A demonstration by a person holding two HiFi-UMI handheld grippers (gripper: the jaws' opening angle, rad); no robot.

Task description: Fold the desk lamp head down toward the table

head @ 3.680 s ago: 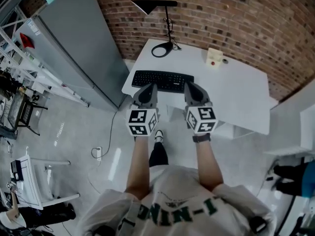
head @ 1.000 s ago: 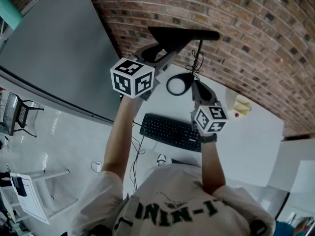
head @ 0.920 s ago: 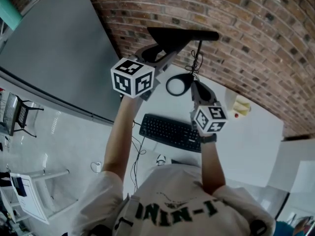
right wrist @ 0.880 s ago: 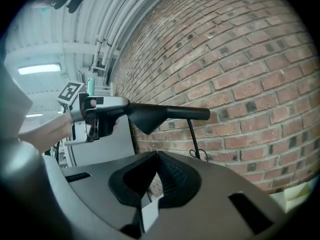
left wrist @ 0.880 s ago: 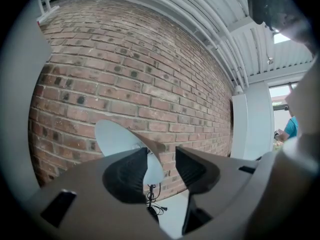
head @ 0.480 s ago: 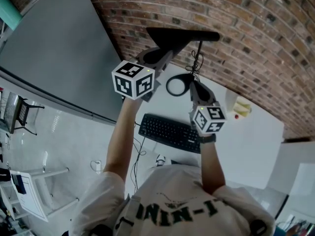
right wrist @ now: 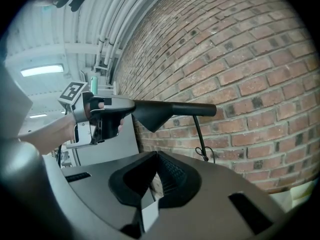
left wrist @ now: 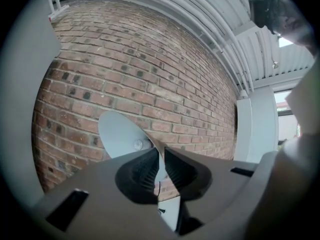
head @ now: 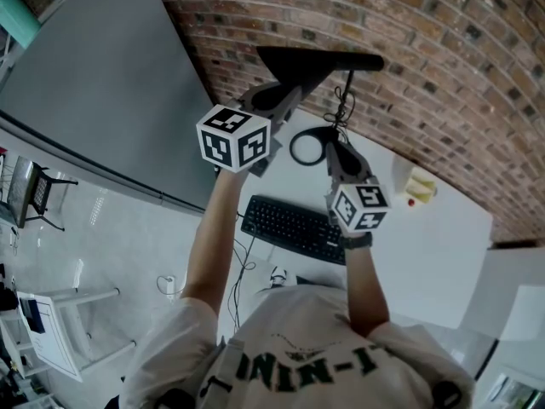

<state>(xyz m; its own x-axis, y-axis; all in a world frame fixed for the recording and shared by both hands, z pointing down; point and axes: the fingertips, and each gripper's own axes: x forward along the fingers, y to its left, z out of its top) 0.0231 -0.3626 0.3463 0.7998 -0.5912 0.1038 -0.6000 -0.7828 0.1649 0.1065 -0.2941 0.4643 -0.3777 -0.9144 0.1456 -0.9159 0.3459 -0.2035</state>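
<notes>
The black desk lamp stands at the back of the white table (head: 443, 228), against the brick wall. Its head (head: 317, 60) is level on top of a thin pole (head: 345, 100), which rises from a ring base (head: 308, 147). My left gripper (head: 288, 90) is raised to the shade, and its jaws have just been closing. They are now shut on the shade's thin rim (left wrist: 161, 164), with the shade's pale inside (left wrist: 122, 134) beyond. My right gripper (head: 330, 149) is low beside the ring base. Its jaws (right wrist: 156, 176) look shut with nothing between them, and the pole (right wrist: 200, 139) stands to their right.
A black keyboard (head: 294, 227) lies on the table's near side. A small pale box with a red button (head: 415, 184) sits at the right. A tall grey cabinet (head: 102, 83) stands left of the table, and the brick wall (head: 443, 49) is close behind the lamp.
The left gripper's jaws, open around the shade a second ago, have closed onto its rim. Both hands have hardly shifted, and the lamp head stays level.
</notes>
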